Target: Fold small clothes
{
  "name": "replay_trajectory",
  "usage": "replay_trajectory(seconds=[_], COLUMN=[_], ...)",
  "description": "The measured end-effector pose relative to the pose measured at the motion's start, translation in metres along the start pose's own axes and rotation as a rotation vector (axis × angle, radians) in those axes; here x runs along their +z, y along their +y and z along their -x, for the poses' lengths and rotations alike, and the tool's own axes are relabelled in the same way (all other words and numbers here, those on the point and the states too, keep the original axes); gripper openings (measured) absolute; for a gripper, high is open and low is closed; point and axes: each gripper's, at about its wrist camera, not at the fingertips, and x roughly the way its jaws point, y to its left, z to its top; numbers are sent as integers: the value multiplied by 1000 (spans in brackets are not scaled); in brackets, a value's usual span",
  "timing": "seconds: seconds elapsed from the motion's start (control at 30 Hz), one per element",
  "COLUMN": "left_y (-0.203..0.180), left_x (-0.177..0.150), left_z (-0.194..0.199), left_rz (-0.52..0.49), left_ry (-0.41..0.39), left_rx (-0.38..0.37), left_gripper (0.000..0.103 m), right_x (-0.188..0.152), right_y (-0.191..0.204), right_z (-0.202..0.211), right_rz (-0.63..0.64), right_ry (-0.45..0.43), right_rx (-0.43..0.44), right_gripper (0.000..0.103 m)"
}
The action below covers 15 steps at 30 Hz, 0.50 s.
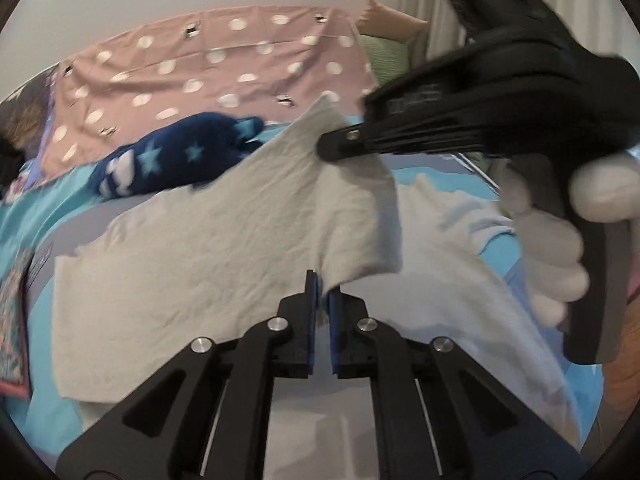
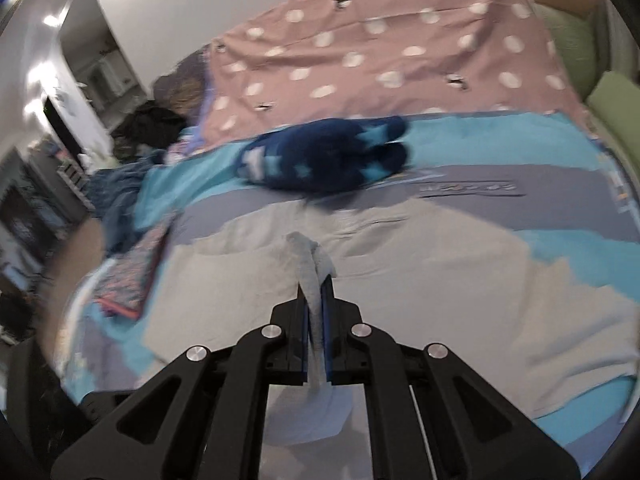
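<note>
A small pale grey-white garment (image 1: 224, 240) lies spread on the bed, its right part lifted. My left gripper (image 1: 323, 292) is shut on the garment's near edge, the cloth pinched between the blue pads. My right gripper (image 1: 332, 146) comes in from the upper right, held by a white-gloved hand (image 1: 560, 240), and is shut on the garment's far corner, holding it up. In the right wrist view the right gripper (image 2: 316, 292) pinches a strip of the same cloth (image 2: 312, 264), with the rest of the garment (image 2: 400, 280) lying flat below.
A dark blue star-patterned bundle of clothing (image 1: 176, 160) (image 2: 324, 156) lies behind the garment on the blue and grey bedsheet (image 2: 520, 176). A pink polka-dot cover (image 1: 208, 68) (image 2: 380, 52) lies further back. Green pillows (image 2: 576, 40) are at the right. Furniture and dark clothes (image 2: 148, 128) are at the left.
</note>
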Motion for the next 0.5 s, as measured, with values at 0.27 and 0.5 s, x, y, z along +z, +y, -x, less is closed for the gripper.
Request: replay_trajectory(seconds=[0.27,0.5], left_y=[20,129], left_x=[-37,-87], left_z=[16,73], left_rz=[60,259], left_ry=[21,45], left_rx=[79,391], left_gripper=[50,57], right_x=[-43,-83], right_y=[-83,-102], right_z=[-11,-7], right_rz=[-99,-169], right_ry=[65,160], right_rx=[-173,-59], right_gripper=[38,41])
